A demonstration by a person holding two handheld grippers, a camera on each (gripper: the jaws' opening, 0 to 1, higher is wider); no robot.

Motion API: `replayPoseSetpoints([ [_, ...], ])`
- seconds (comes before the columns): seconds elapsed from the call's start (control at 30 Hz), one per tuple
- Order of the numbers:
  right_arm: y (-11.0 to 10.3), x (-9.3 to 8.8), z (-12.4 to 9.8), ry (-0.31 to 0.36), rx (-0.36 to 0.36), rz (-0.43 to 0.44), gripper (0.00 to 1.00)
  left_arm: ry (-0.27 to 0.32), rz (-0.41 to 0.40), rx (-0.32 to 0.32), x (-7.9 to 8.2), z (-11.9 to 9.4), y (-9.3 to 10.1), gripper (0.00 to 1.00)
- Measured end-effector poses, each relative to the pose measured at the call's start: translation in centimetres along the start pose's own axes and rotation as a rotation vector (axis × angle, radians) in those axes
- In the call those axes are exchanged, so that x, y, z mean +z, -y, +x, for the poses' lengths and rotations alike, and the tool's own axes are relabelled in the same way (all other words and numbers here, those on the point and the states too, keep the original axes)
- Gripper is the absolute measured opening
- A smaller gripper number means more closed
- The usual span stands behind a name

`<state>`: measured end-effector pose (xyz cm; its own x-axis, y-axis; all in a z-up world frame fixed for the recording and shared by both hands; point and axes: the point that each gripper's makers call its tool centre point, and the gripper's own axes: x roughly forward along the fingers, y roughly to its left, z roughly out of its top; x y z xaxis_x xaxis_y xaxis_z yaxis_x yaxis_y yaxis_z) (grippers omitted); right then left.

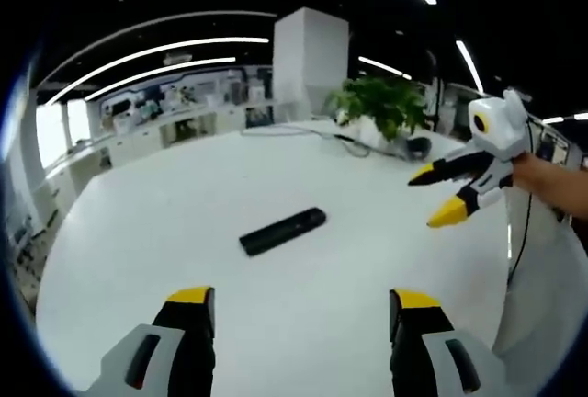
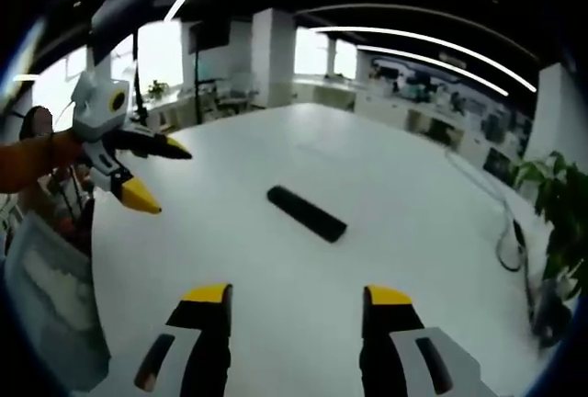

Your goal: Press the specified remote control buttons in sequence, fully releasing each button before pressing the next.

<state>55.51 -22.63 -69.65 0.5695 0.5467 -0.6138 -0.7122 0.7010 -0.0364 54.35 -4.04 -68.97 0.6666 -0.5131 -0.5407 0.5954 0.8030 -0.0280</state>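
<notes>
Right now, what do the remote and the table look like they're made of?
The remote looks like matte black plastic: dark all over, with hardly any shine; its buttons are too small to make out. The table looks like a smooth white top, maybe laminate or painted board, with a soft sheen from the ceiling lights. The look alone leaves the exact material open.

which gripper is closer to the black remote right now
Hard to call; roughly equal. The left gripper and right gripper both hover open, short of the remote, approaching from different sides of the table.
</notes>
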Motion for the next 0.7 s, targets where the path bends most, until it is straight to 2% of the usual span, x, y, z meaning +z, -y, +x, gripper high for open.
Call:
replayPoseSetpoints([
  [0.2,0.6,-0.1,0.9,-0.011,0.004,-0.006,0.54,-0.016,0.002,-0.005,-0.3,1.0,-0.9,0.8],
  [0.7,2.1,0.0,3.5,-0.026,0.012,-0.008,0.54,-0.024,0.001,-0.005,0.0,3.8,-3.0,0.79],
])
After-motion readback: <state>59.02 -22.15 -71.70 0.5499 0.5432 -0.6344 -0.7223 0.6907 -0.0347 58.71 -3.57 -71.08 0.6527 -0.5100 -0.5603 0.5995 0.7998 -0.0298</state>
